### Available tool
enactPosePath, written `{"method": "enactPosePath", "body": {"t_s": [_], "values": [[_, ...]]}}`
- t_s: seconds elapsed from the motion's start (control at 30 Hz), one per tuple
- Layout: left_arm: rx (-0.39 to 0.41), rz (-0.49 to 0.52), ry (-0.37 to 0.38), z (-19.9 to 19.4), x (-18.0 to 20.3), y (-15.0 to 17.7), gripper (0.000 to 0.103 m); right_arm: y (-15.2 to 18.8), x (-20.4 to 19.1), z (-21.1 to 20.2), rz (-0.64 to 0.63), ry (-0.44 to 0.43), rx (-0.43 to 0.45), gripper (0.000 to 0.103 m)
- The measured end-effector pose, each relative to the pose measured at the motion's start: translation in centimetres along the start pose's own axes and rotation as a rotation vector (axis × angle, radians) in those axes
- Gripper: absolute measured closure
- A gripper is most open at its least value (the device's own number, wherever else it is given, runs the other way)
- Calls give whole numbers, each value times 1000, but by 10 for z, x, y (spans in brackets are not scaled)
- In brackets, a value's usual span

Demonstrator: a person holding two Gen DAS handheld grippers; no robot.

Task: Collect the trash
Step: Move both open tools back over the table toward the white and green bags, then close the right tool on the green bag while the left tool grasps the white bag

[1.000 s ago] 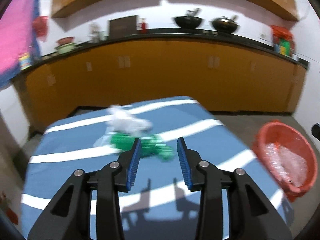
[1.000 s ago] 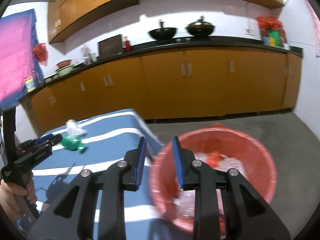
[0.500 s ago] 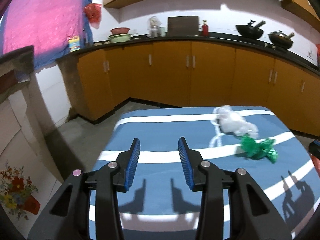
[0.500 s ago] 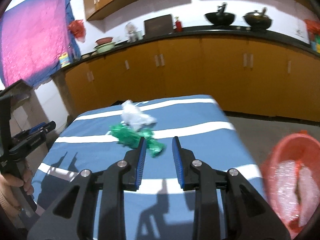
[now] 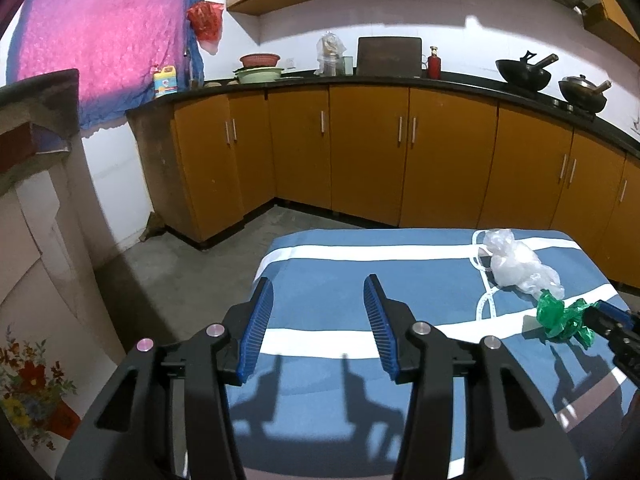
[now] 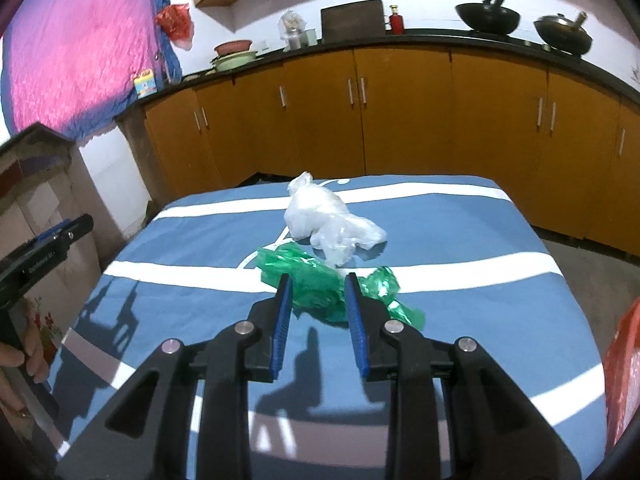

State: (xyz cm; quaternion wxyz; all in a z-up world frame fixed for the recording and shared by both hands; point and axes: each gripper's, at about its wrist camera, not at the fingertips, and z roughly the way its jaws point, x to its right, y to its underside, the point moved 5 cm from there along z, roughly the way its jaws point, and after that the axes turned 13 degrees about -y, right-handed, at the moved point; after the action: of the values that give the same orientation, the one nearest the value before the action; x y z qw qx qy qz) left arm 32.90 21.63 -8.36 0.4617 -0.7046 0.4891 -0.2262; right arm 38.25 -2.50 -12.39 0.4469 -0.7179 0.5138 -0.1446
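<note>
The surface (image 6: 460, 240), covered in a blue cloth with white stripes, now fills the right wrist view, where 1 second ago that view was taken up by the red basin (image 6: 622, 368). The basin has slid to the far right edge, so the right hand has swung away from it and back over the cloth, which suggests 1 piece of trash is already dropped and the next pickup is starting.

2 pieces are left, lying close together near the middle of the surface: a crumpled clear plastic bag (image 6: 328, 216) farther from the camera and a crumpled green plastic bag (image 6: 316, 280) nearer. The right gripper (image 6: 316, 304) now lines up on the green bag, which shows through the gap between its jaws; they stand partly spread and nothing is pinched. From the left wrist view its tip sits right at the green bag's edge (image 5: 560, 316), though contact cannot be told.

The left gripper (image 5: 318, 320) has turned away from the trash, which has moved from straight ahead to the right side of its view, beyond the clear bag (image 5: 516, 268). Its jaws are opening with only bare cloth between them. In my judgement the green bag goes next, by the right hand.
</note>
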Motion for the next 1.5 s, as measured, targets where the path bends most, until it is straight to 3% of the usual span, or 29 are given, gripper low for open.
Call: {"method": "enactPosePath", "body": {"t_s": [0.03, 0.1, 0.17, 0.5, 0.77, 1.0, 1.2, 1.3, 1.33, 1.5], "values": [[0, 1, 3, 0, 1, 1, 55, 0, 1, 4, 8, -9, -15, 77], [0, 4, 12, 1, 5, 2, 55, -2, 3, 6, 19, -16, -15, 91], [-1, 6, 20, 2, 12, 1, 55, -2, 4, 6, 11, -12, -19, 99], [-4, 28, 133, -8, 73, -5, 54, 9, 29, -34, 33, 47, 20, 101], [-19, 83, 239, -11, 153, -11, 39, 19, 70, -86, 73, 134, 71, 101], [-52, 147, 237, 8, 205, -11, 39, 26, 102, -103, 90, 177, 71, 101], [-102, 146, 215, 27, 223, -15, 32, 26, 115, -108, 104, 175, 78, 101], [-133, 198, 191, 36, 234, -11, 32, 26, 118, -107, 108, 170, 78, 101], [-149, 212, 188, 40, 236, -8, 33, 26, 118, -107, 109, 167, 79, 101], [-200, 204, 218, 46, 234, -3, 67, 29, 119, -108, 116, 160, 83, 101]]}}
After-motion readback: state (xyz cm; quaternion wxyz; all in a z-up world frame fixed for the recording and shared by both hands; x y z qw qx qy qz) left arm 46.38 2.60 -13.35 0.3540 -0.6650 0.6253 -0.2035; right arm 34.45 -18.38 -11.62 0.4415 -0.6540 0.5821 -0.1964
